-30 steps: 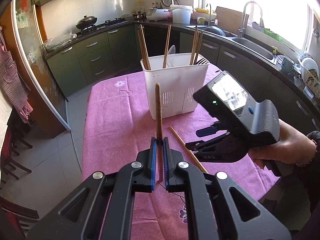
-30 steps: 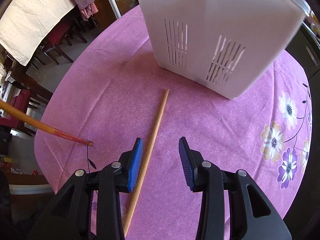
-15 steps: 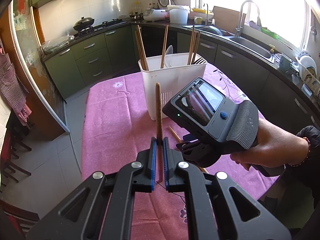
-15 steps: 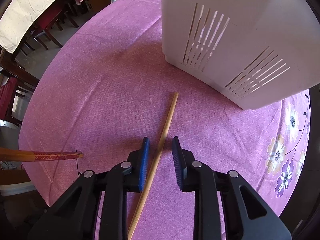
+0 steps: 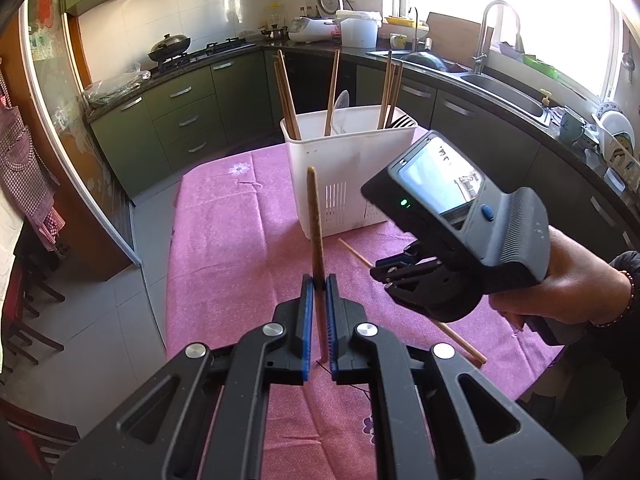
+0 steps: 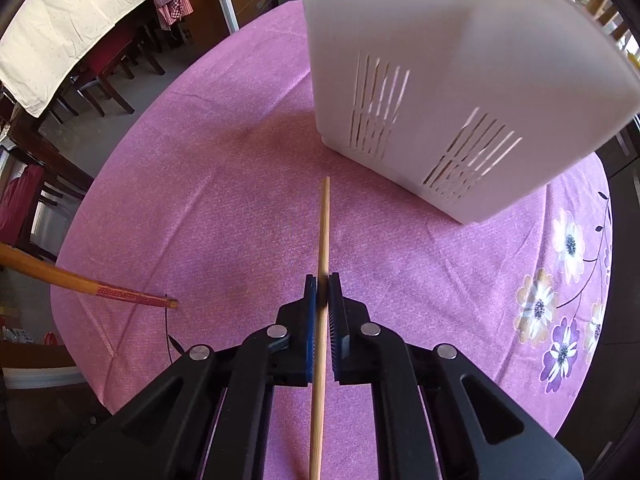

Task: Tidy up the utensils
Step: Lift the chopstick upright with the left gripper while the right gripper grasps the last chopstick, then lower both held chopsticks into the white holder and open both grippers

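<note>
A stiff, light, slippery chopstick (image 6: 323, 240) on the pink bench (image 6: 224, 184) is clamped mid-shaft by the right tongs (image 6: 322, 284); another (image 5: 315, 224) is pinched upright in the left tongs (image 5: 316, 282).

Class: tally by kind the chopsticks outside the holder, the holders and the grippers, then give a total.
Chopsticks outside the holder: 2 (dark chopstick, pale chopstick)
White utensil holder: 1
Grippers: 2 (left gripper, right gripper)
Total: 5
</note>
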